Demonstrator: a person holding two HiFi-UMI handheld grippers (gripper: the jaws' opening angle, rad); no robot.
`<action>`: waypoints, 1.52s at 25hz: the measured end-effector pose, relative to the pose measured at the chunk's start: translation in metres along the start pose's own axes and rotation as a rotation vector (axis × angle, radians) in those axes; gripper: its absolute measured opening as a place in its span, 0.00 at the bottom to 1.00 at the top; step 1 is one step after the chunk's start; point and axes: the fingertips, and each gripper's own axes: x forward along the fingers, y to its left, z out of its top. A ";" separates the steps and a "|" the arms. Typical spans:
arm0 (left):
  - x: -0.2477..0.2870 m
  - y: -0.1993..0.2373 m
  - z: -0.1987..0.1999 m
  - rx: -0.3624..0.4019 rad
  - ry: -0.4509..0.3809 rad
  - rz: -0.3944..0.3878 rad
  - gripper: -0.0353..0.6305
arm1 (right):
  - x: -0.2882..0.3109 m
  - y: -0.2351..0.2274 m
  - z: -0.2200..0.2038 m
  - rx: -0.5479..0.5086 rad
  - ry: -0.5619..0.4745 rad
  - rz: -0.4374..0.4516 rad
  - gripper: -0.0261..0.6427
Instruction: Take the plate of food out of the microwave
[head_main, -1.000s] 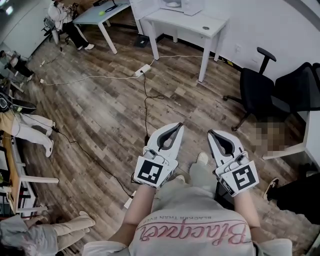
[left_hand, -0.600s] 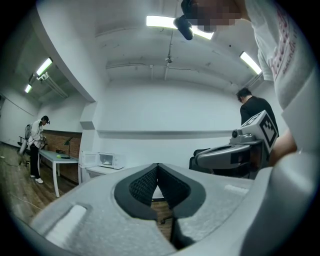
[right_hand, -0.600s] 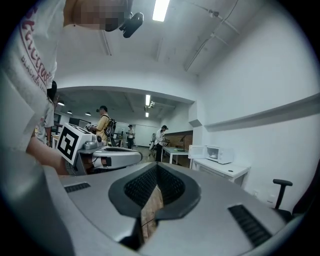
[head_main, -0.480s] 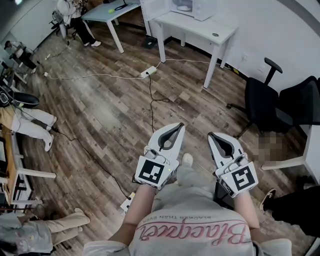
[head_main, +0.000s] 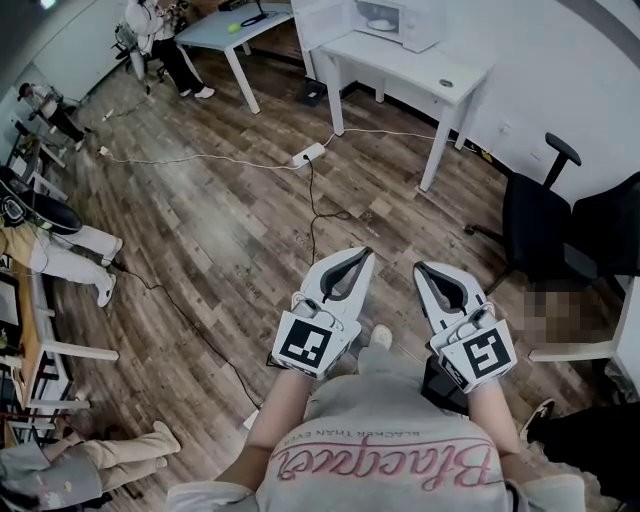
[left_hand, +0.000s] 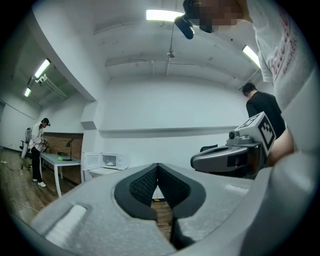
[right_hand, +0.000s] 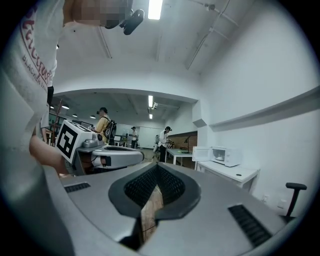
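Observation:
A white microwave (head_main: 400, 20) stands on a white table (head_main: 420, 68) far ahead, with its door (head_main: 322, 18) swung open to the left. A pale plate (head_main: 380, 23) shows inside it, too small to tell what lies on it. The microwave (left_hand: 107, 161) also appears small in the left gripper view, and the microwave (right_hand: 225, 155) likewise in the right gripper view. My left gripper (head_main: 365, 252) and right gripper (head_main: 420, 267) are held side by side at waist height, pointing level at the table. Both are shut and empty, well short of the microwave.
A power strip (head_main: 308, 155) and black cables (head_main: 315, 205) lie on the wooden floor between me and the table. Black office chairs (head_main: 545, 215) stand at the right. A light blue desk (head_main: 235, 28) and a standing person (head_main: 160, 40) are at the back left.
The table and microwave have come nearer and lower in the head view, with the microwave's open cavity now showing. Both grippers stay shut, side by side.

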 end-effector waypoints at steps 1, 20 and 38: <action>0.006 0.004 0.001 0.001 -0.001 0.001 0.06 | 0.005 -0.004 0.000 0.000 0.002 0.007 0.06; 0.118 0.056 -0.008 -0.016 -0.003 0.011 0.06 | 0.064 -0.105 -0.005 -0.010 0.000 0.028 0.06; 0.138 0.063 -0.023 -0.015 0.028 0.049 0.06 | 0.083 -0.123 -0.010 0.020 -0.037 0.080 0.06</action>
